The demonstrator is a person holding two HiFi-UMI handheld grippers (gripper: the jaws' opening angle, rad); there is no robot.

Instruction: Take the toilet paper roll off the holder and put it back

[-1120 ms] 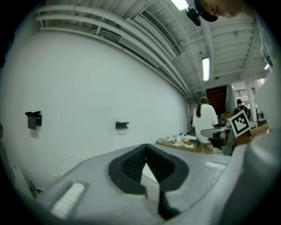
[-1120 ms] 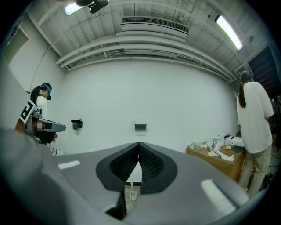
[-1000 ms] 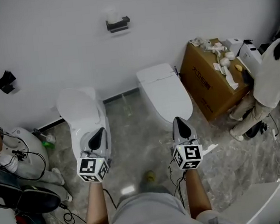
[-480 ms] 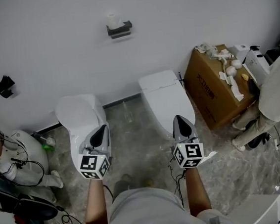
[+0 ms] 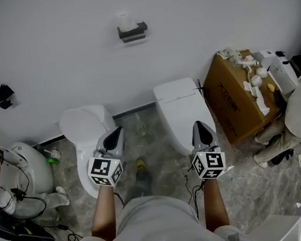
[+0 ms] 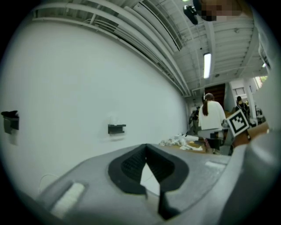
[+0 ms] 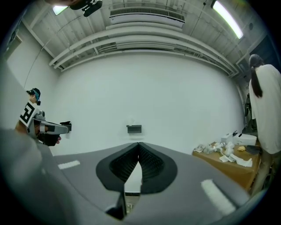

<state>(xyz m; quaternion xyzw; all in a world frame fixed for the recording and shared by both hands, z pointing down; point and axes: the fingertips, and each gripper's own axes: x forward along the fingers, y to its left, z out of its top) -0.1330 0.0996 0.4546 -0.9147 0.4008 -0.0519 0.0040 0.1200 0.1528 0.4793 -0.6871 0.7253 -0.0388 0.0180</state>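
Two tongs, both closed tight with nothing between them: my left tongs and right tongs are held out level, side by side, aimed at the far wall. Versus a second ago I've stepped forward. In the head view the two toilets have slid down toward me, so the left toilet now sits just left of the left tongs and the right toilet just beyond the right one. The toilet paper roll hasn't been touched. It stands upright on top of the black holder, high on the far wall, roughly centred between my tongs and still well apart from both. The right gripper view has the holder nearly dead ahead over the closed tips, while the left gripper view puts it off to the left. My read: this is still the approach, and no grasp has started. Next I need to close the rest of the gap, open one pair of tongs and line up on the roll. The cardboard box at far right is clear of my path.
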